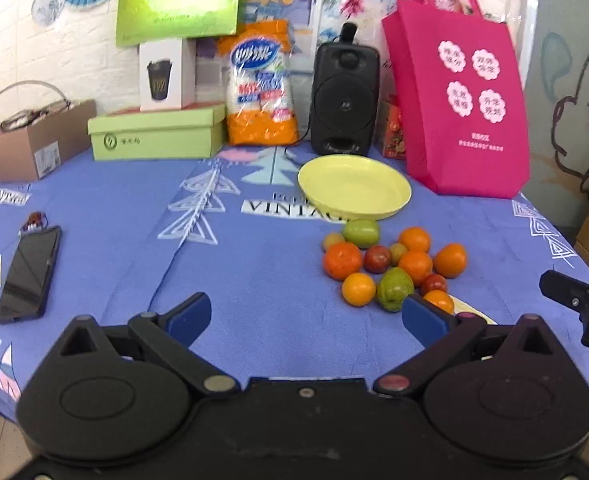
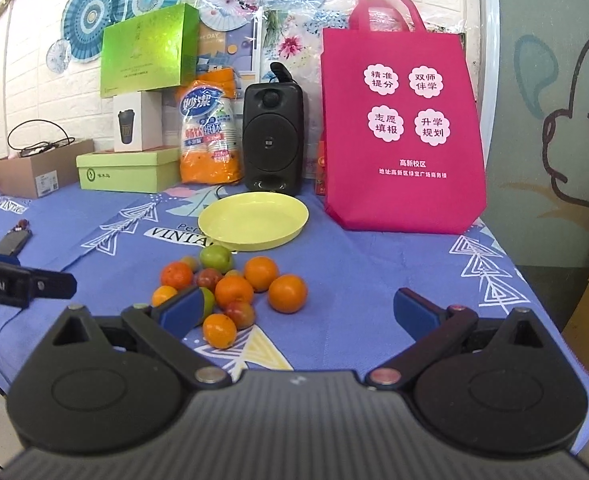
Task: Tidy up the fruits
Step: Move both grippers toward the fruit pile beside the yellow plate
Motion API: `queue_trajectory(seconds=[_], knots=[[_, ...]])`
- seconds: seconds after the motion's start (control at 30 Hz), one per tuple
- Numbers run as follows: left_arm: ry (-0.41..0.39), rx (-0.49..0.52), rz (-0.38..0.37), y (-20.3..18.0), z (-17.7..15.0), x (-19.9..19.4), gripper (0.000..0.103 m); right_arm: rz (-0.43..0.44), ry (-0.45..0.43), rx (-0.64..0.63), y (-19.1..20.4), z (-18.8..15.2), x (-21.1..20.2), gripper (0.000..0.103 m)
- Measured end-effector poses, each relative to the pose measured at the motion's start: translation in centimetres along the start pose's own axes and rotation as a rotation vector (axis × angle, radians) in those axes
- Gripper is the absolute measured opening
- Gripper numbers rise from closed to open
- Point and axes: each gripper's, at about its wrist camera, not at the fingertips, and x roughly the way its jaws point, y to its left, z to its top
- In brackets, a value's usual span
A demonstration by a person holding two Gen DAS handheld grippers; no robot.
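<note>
1. Evidently the task is at its start: the shallow round yellow plastic plate (image 2: 254,220) is empty, and the cluster of small oranges, green and reddish fruits (image 2: 230,288) lies on the blue printed tablecloth (image 2: 374,280) just in front of it.
2. Both tools hover wide apart and empty: left gripper (image 1: 306,316), right gripper (image 2: 298,312).
3. Next, I judge, one gripper must lower around a near orange (image 2: 219,330), close, and carry it to the plate.

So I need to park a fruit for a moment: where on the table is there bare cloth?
Bare blue cloth lies between the black phone and the fruit pile. The shallow yellow plate is empty. Crowded: the back row from the green box to the pink tote bag.
</note>
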Motion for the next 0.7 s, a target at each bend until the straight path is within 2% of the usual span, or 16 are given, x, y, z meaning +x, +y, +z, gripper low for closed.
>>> queue_trajectory(seconds=[0.1,0.2,0.4,0.6,0.7], knots=[[-0.033,0.036,-0.003,-0.3,-0.1,-0.4,0.103,0.018,-0.015,-0.042,0.1,0.0,-0.1,0.103],[-0.039,0.055,-0.045,-0.5,-0.5,-0.1,0.103,0.05,-0.018,-0.059,-0.2,-0.1,0.1,0.103],[-0.003,0.124,-0.046,-1.5,-1.6,2.1,0.103,0.096,0.008,-0.076,-0.7,-0.6,1.4,0.103],[0.059,0.119,-0.093,-1.5,-2.0,5.2,0.103,0.156,0.027,-0.094,-0.4,-1.4,3.1,0.103],[0.08,0.109,-0.095,-1.3,-2.0,6.6,0.103,0.194,0.046,-0.11,0.0,-1.8,4.2,0.096]])
